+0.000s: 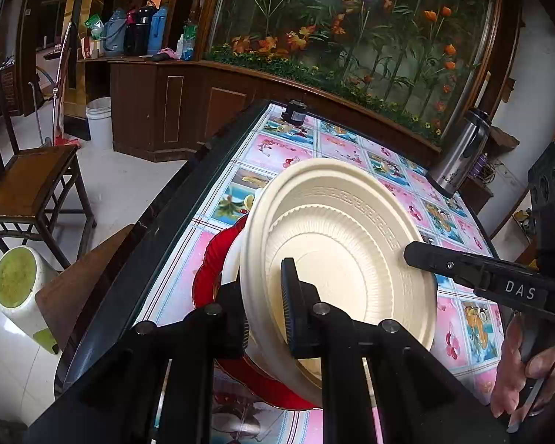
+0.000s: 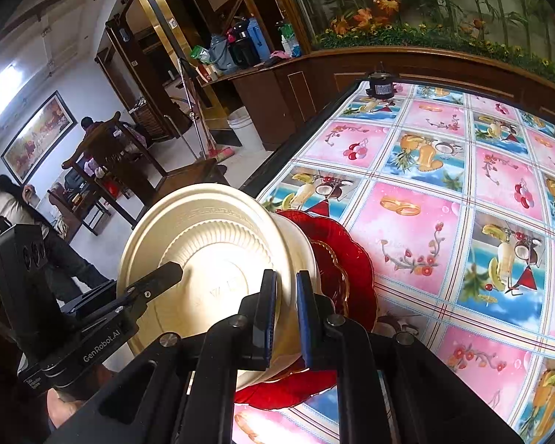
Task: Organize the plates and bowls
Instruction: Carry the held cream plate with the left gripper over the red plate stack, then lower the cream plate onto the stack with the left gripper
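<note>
Over at the near left edge of the counter (image 2: 444, 222), a cream disposable plate (image 1: 336, 244) with a ribbed well and a key-pattern band round its rim is being held up on a tilt, not lying flat. Under it there looks to be a second cream piece, a bowl or deeper plate (image 2: 296, 251), though I can't really tell which, and both sit over a red glass plate (image 2: 355, 270) with a scalloped edge that rests on the counter.

The left claw (image 1: 264, 310) is clamped on the near rim of the cream plate, one pad on the inside face and the other behind it. The right claw (image 2: 285, 318) is pinching the rim too, from the other side, blue-ribbed pads (image 2: 302, 314) drawn close together with the cream edge between them. From each wrist view you can see the other claw reaching in across the plate, so they're both on the same piece, close together.

The counter's covered in a glossy cloth of pink and blue squares with fruit, cherries and rings printed on them. Near the far right corner there's a steel thermos flask (image 1: 462, 151), and a small dark jar-looking thing (image 1: 295, 111) stands at the far end. Behind that is a curved wooden cabinet with a big panel of fake flowers (image 1: 351, 29). Off to the left on the tiled floor: a wooden chair (image 1: 29, 188), a white bucket (image 1: 99, 122) and some jugs on a sideboard (image 1: 140, 33).
</note>
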A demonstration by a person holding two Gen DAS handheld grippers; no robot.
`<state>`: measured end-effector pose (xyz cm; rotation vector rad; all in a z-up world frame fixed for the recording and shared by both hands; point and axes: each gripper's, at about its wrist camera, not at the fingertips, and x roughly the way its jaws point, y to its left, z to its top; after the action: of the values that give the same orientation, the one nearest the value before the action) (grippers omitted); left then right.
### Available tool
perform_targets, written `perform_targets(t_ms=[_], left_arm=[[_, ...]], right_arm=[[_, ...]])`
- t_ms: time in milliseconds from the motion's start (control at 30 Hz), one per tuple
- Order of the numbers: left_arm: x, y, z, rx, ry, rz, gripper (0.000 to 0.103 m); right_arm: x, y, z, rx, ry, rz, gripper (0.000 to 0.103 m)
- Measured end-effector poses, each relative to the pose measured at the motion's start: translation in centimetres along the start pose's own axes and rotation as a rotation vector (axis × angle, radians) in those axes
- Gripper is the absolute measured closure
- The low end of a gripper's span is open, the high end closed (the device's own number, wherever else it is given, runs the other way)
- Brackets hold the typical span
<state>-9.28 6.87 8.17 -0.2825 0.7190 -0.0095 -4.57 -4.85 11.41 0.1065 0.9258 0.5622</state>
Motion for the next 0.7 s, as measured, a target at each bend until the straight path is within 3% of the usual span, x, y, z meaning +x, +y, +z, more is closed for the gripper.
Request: perform_targets(t_ms=[700], left_arm=[[-0.39,-0.13,0.08,0.006,-0.006,0.021,0.090]], right_arm=[[-0.55,-0.36,-0.35,0.008,-0.020,0.007,0.087]])
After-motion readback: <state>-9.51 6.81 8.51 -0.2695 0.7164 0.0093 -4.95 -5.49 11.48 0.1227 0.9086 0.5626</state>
